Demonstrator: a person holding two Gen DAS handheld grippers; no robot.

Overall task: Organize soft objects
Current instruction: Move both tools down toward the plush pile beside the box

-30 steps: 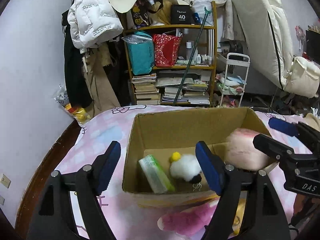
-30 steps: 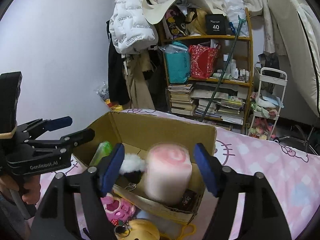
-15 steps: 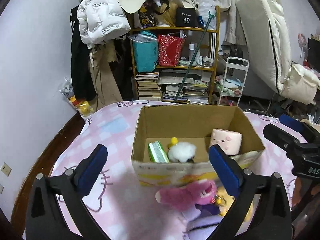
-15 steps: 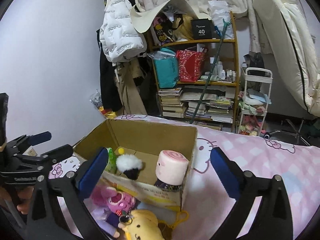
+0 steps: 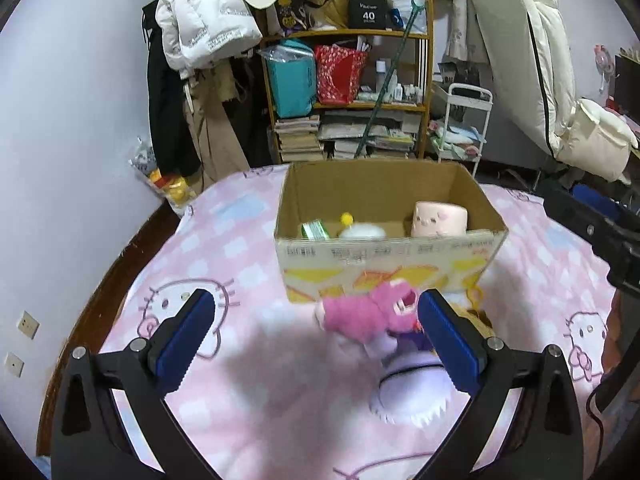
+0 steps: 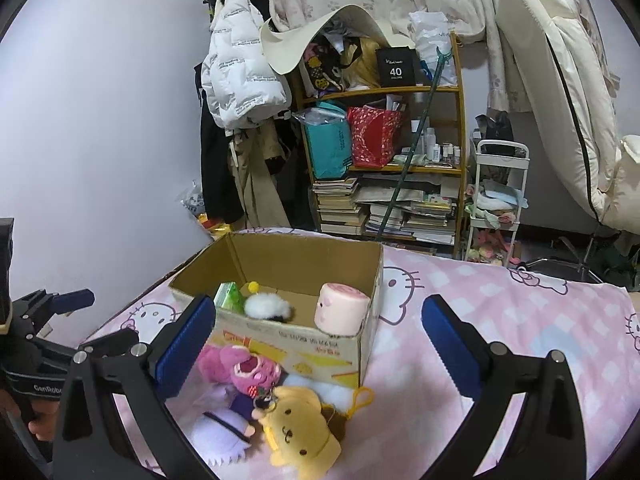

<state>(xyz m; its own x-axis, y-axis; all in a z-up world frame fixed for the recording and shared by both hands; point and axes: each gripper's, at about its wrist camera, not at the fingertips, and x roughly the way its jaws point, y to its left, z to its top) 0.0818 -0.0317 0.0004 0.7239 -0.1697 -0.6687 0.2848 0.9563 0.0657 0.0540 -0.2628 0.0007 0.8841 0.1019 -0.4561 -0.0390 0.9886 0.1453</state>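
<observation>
Both tools are hanging above the bed, tilted downward toward the box [image 5: 390, 264]. The left tool [image 5: 316, 338] is standing fully released, its jaws having just been opening, nothing pressed between them; the pink plush [image 5: 362, 312] is lying between and beyond its blue pads without contact. The right tool [image 6: 316, 338] is likewise released after just opening, jaws empty, framing the box from its near right corner. A hand [image 6: 40, 424] is gripping the left tool's handle at the left edge of the right wrist view.

The bedspread [image 6: 520, 320] is pink with a cat print. The box is sitting open on it, holding a green pack [image 6: 228, 298], a white puff [image 6: 266, 306] and a pink roll [image 6: 340, 310]. Against its near wall are lying the pink plush, a purple plush [image 6: 222, 434] and a yellow plush [image 6: 298, 430], touching one another.

Far behind, a shelf [image 6: 384, 168] and a cart [image 6: 496, 204] are standing against the wall. The bedspread right of the box is lying bare; the left bed edge is running close to the wall.
</observation>
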